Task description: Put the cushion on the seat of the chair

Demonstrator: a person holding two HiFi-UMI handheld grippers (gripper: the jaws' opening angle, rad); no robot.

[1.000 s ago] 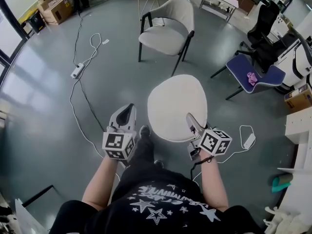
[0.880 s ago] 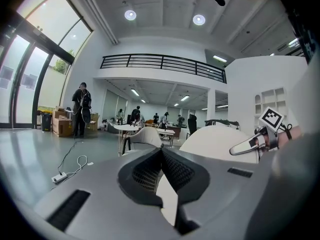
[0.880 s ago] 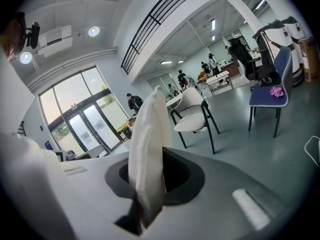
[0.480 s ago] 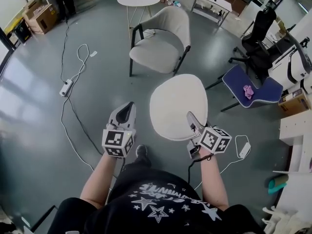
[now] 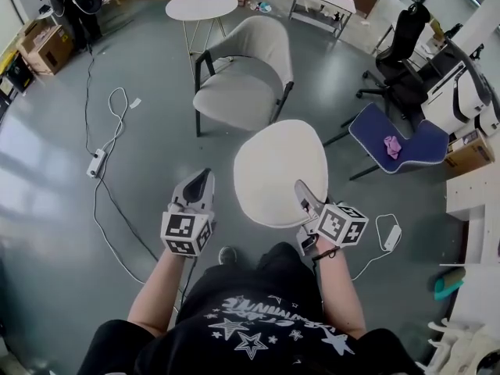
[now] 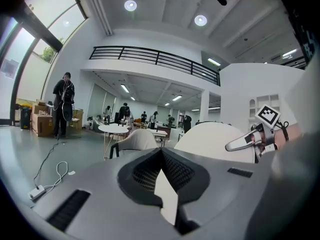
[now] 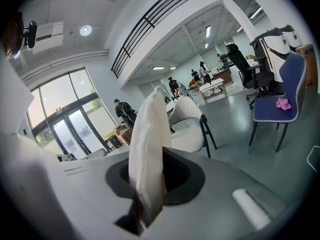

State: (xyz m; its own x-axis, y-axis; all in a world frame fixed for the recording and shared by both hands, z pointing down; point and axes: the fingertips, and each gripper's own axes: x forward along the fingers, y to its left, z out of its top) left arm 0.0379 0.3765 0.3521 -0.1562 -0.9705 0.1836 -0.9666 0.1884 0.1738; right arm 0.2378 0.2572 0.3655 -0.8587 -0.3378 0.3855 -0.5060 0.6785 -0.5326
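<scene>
While the right gripper [image 5: 300, 187] clamps its two jaws on the near rim of the cushion [image 5: 277, 170], the pale, rounded pad stands out in front of the person, held in the air above the grey floor [image 5: 148, 155]. From the right gripper view the cushion [image 7: 147, 134] is seen edge-on, rising upright out of the dark throat of the gripper [image 7: 149, 186], with the jaws pressed against its two faces and only the thickness of the squeezed fabric between them.

Off to the side, the left gripper [image 5: 204, 176] is level with the right one and well clear of the cushion. Its own view shows the jaws brought together to a point, with nothing between them [image 6: 162, 151].

Beyond the cushion stands the chair [image 5: 238, 92], with a light upholstered seat, curved back and dark legs. Its seat is bare, and the cushion is near its front edge but apart from it. A round table [image 5: 201, 5] stands behind the chair, and a blue chair [image 5: 398, 143] is off to the right
</scene>
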